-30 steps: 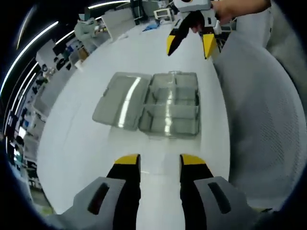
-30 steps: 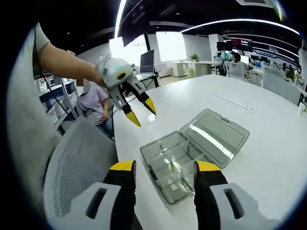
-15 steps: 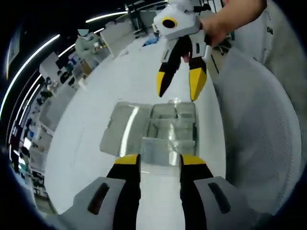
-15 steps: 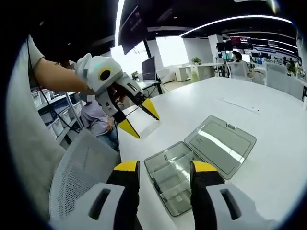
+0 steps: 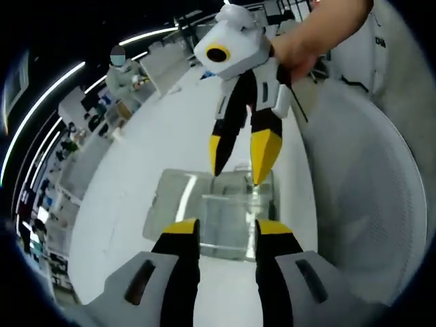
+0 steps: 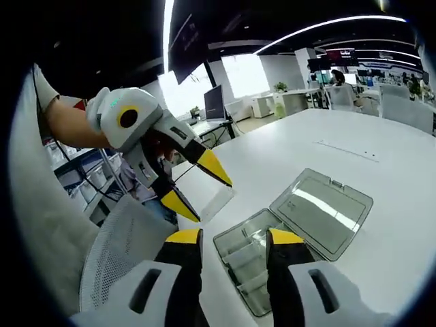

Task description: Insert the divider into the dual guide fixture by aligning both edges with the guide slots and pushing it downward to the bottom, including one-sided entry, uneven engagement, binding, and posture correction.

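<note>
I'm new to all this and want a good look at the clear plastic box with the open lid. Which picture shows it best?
The right gripper view: the clear box and its flat open lid are mostly visible there. In the left gripper view, both grippers cover much of the box.

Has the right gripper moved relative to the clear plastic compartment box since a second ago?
Yes. In the left gripper view the right gripper has come down from beyond the clear plastic compartment box; its yellow tips now overlap the box's far edge.

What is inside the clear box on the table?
The clear box lies open, with clear partition walls inside. The right gripper covers part of it, so its contents cannot be told.
</note>
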`<state>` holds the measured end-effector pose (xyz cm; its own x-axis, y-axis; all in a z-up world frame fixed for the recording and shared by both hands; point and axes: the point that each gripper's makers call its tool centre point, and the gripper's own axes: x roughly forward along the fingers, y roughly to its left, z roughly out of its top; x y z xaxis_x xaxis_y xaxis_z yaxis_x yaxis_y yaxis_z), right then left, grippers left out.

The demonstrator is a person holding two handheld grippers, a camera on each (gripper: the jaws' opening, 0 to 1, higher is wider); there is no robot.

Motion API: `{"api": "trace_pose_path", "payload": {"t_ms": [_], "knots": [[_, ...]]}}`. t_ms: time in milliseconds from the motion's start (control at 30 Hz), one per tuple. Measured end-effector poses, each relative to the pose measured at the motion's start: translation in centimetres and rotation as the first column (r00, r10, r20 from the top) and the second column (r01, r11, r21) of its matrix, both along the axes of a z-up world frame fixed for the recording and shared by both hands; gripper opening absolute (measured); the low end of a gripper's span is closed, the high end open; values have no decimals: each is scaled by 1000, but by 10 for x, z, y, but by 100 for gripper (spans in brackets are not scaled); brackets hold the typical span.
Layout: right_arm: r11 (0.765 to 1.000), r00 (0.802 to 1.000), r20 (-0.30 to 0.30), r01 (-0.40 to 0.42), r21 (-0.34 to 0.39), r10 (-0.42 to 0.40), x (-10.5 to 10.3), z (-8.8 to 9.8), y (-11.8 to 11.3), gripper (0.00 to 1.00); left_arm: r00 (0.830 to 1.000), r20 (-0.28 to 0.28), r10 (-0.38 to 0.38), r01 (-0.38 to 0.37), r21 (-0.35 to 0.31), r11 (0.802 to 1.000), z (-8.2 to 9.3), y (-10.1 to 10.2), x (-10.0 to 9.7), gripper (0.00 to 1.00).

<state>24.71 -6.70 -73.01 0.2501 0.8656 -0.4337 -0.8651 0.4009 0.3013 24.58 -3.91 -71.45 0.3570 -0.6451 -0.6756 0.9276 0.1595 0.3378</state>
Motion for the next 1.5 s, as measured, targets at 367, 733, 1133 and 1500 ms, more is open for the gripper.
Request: {"api": "trace_pose_path", "payload": {"t_ms": [367, 733, 1133, 1500], "knots": [[999, 1000, -20, 1, 40, 0, 2, 8, 2, 29, 999, 40, -10, 10, 3, 1000, 5, -1, 0, 28], [994, 998, -61, -4, 108, 11, 3, 18, 9, 26, 996, 91, -12, 12, 1, 1000, 7, -3, 6, 28], [983, 990, -140, 18, 184, 8, 6, 23, 14, 11, 989, 146, -11, 15, -21, 1000, 15, -10, 11, 28], [975, 988, -153, 15, 220, 19, 6, 30, 20, 5, 984, 179, -17, 22, -28, 999, 19, -14, 10, 28]]}}
